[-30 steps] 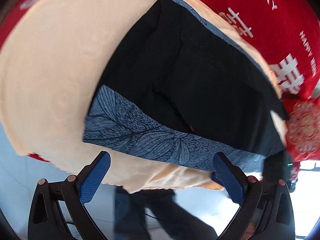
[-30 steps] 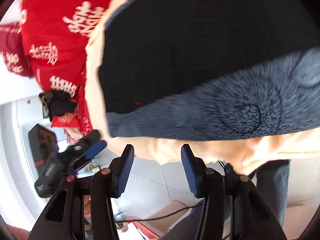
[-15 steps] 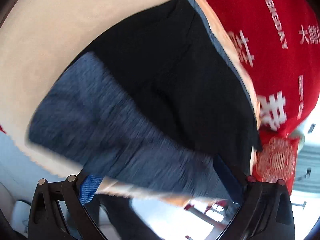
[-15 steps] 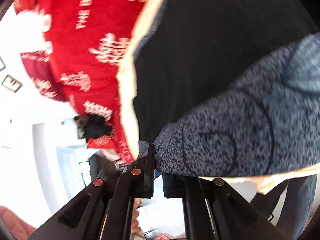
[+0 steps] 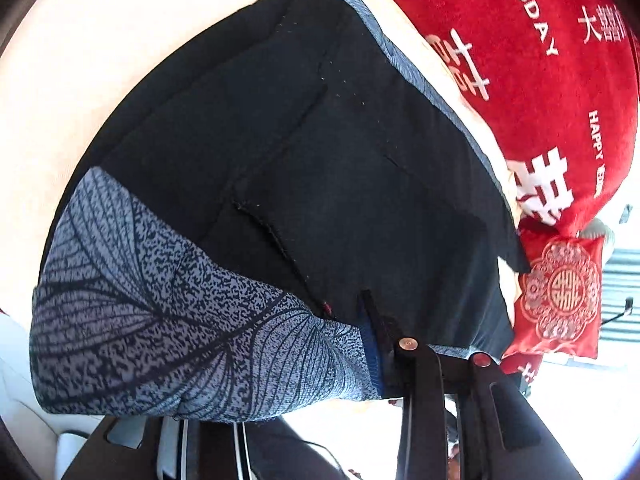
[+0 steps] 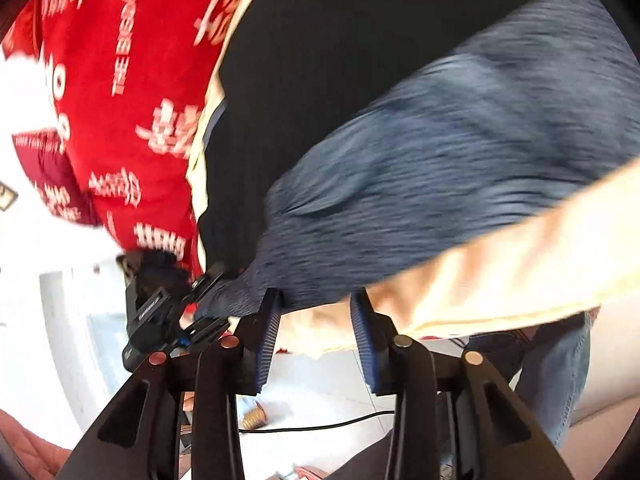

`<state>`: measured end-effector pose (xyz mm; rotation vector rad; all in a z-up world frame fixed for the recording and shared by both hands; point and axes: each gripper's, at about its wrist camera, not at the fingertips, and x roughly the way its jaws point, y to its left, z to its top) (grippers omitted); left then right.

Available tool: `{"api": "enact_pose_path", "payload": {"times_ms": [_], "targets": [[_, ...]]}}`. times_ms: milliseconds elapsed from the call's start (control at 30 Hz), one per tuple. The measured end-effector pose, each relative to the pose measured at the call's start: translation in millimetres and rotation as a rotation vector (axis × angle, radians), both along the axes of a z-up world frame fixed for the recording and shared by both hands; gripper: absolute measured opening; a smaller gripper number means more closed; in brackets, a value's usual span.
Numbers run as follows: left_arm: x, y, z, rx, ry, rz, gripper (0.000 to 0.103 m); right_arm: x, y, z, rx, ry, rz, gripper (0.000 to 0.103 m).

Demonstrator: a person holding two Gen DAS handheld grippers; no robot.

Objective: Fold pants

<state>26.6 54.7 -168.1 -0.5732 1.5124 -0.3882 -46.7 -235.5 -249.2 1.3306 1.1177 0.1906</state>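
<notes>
Black pants (image 5: 320,160) with a blue leaf-patterned band (image 5: 160,320) lie spread on a cream sheet (image 5: 100,60). My left gripper (image 5: 370,340) is shut on the band's near edge; one blue pad shows and the cloth hides the other. In the right wrist view the band (image 6: 440,160) is blurred, with the pants (image 6: 360,60) behind it. My right gripper (image 6: 316,320) sits at the band's hem. Its jaws are opening, the tips just touch the hem, and nothing is pinched. The left gripper (image 6: 212,280) holds the band's corner close by on the left.
A red blanket (image 5: 540,80) with white lettering lies past the pants, with a red patterned cushion (image 5: 560,292) at its end. The cream sheet's edge (image 6: 500,264) hangs over a white floor with a black cable (image 6: 320,426). A person's jeans leg (image 6: 560,380) stands at the right.
The left gripper went from wide open to shut on the patterned band. The right gripper closed at the hem, then reopened and slid left along it towards the left gripper.
</notes>
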Motion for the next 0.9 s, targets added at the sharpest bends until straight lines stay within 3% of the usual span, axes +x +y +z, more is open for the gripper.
{"api": "enact_pose_path", "payload": {"times_ms": [67, 233, 267, 333, 500, 700, 833, 900], "targets": [[1, 1, -1, -0.005, 0.012, -0.008, 0.037, -7, -8, -1, 0.04, -0.01, -0.075, 0.04], [1, 6, -6, 0.031, 0.018, -0.013, 0.037, -23, -23, -26, 0.251, -0.046, -0.278, 0.038], [1, 7, -6, 0.039, 0.018, -0.003, 0.037, -25, -24, -29, 0.265, -0.039, -0.302, 0.022], [2, 10, -2, 0.054, 0.016, 0.025, 0.037, -27, -27, -19, 0.239, -0.029, -0.319, 0.006], [15, 7, 33, 0.078, -0.019, 0.1, 0.037, 10, -47, 51, 0.073, -0.06, -0.15, 0.005], [76, -19, 86, 0.075, -0.146, 0.162, 0.037, 126, -89, 117, -0.054, -0.156, 0.137, 0.005], [149, -49, 90, 0.151, -0.262, 0.147, 0.038, 212, -111, 129, -0.115, -0.174, 0.274, 0.005], [178, -59, 75, 0.228, -0.279, 0.143, 0.051, 256, -123, 119, -0.148, -0.17, 0.334, 0.005]]}}
